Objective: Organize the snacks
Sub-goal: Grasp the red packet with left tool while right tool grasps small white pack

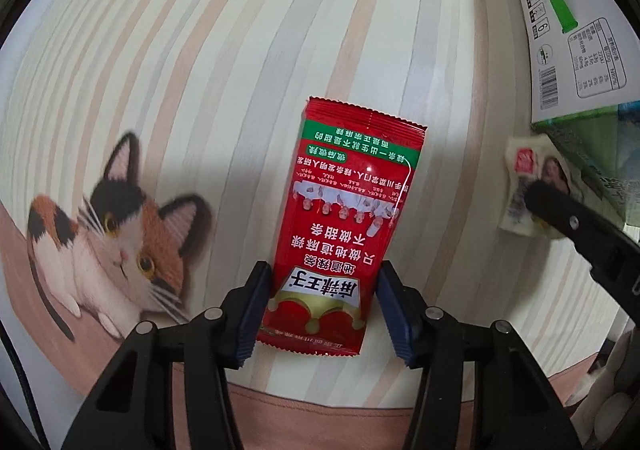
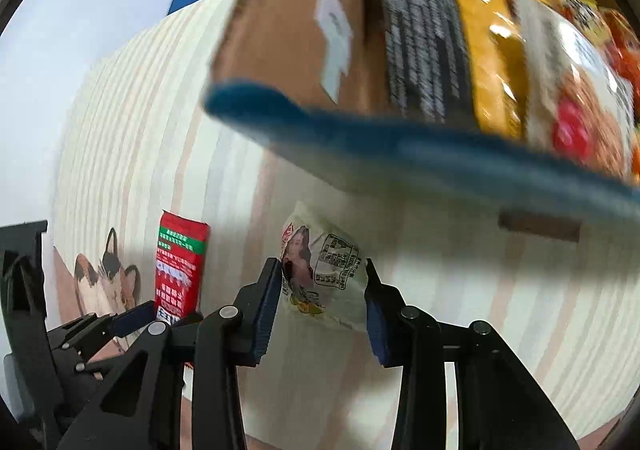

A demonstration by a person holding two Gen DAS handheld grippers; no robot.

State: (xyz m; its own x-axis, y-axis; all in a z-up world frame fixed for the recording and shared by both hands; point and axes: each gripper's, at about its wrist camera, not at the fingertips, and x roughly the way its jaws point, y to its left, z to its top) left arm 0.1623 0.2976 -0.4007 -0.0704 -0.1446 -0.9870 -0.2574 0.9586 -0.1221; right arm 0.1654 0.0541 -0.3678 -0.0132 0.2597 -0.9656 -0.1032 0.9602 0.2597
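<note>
Fingers of the left gripper pinch the red packet flat on the counter; right gripper clamps the white packet, likely both bound for the box.

- A striped cloth printed with a calico cat covers the counter.
- A red snack packet lies flat on the cloth.
- A pale snack packet lies nearby, beside a cardboard box holding a yellow bag.
</note>
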